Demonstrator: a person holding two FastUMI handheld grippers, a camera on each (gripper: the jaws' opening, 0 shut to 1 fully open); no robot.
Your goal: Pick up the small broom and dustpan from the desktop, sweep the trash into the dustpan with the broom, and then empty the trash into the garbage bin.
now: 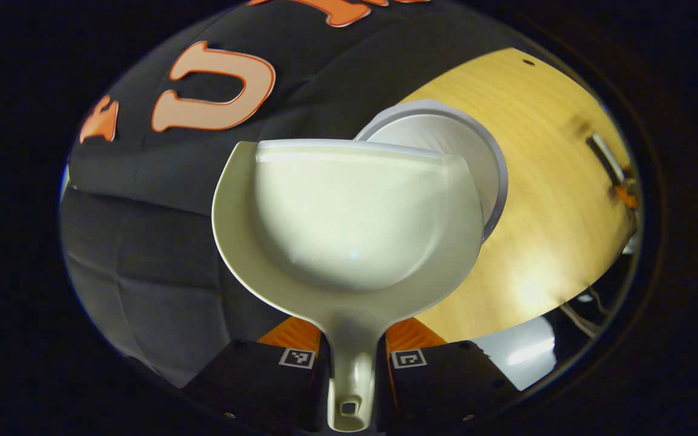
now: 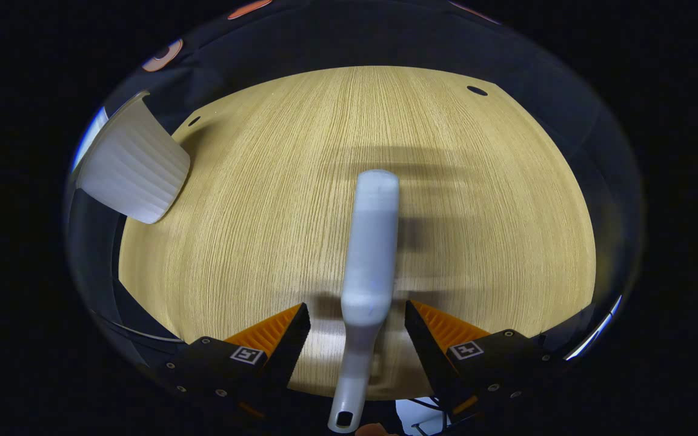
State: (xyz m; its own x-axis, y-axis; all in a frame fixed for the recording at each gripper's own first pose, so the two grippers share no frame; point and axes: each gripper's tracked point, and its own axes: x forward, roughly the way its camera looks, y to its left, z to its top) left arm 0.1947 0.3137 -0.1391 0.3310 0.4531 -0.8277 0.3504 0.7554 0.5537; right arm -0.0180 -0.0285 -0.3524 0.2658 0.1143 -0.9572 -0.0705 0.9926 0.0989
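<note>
In the left gripper view, the left gripper (image 1: 352, 354) was clamped on the handle of the dustpan (image 1: 349, 212), both fingers pressing its narrow neck. The pale, cream-coloured pan was held up in the air, its scoop looking bare, its front lip reaching over the rim of the white garbage bin (image 1: 476, 142) on the wooden desktop (image 1: 555, 200).

In the right gripper view, the right gripper (image 2: 358, 333) stood spread wide, its 2 fingers apart from the small broom (image 2: 368, 266), which lay blurred between them, handle toward the camera. The ribbed white bin stood at the desk's far left corner.
</note>
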